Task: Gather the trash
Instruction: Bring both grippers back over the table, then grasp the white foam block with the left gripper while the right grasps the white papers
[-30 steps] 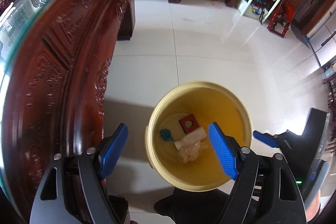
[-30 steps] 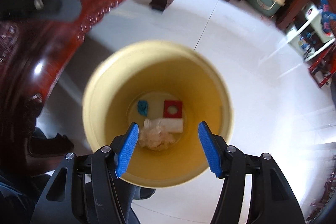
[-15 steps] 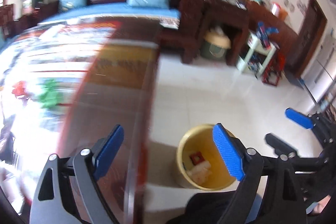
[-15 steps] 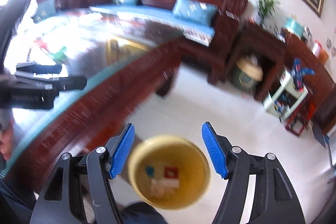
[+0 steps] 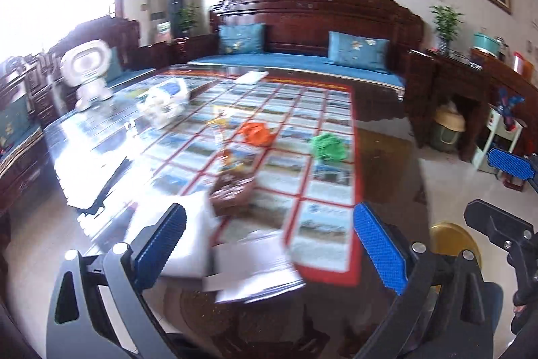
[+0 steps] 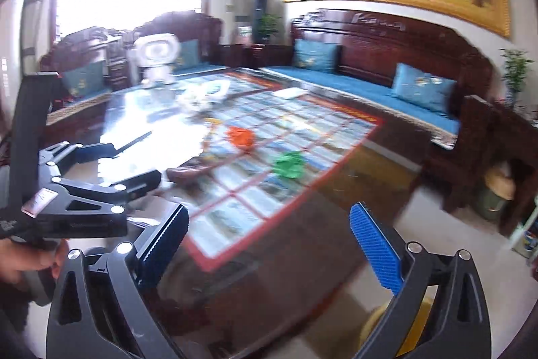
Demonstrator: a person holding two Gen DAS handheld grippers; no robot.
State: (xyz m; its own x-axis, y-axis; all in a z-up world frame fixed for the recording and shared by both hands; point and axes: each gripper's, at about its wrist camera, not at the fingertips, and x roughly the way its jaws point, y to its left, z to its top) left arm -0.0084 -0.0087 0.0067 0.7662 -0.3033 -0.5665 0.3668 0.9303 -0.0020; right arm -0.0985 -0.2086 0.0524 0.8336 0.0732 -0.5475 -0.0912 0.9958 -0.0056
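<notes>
The trash we're after now lies on the table (image 5: 380, 157): a crumpled green scrap (image 5: 328, 147) near the right edge of the gridded mat, a crumpled orange scrap (image 5: 257, 133) to its left, and nearer us a brown snack wrapper (image 5: 232, 190) and blurred white papers (image 5: 252, 271). The yellow bin (image 5: 452, 241) sits on the floor off the table's right side, only its rim peeking between the claws. A second ago we were both staring straight down into that bin at the pieces already dropped in; now both cameras have swung up to the tabletop, so we judge that drop finished and the next pickup starting. Our left claw (image 5: 272, 244) is spread wide and empty over the near papers. Our right claw (image 6: 269, 244) is likewise wide apart with nothing between its pads, hanging over the table's near dark edge, the green scrap ahead of it. Everything's smeared with motion, so we can't read finer detail. The white robot figure (image 5: 88, 71) and the white basket (image 5: 164, 103) at the far left look like keepers, not trash.
</notes>
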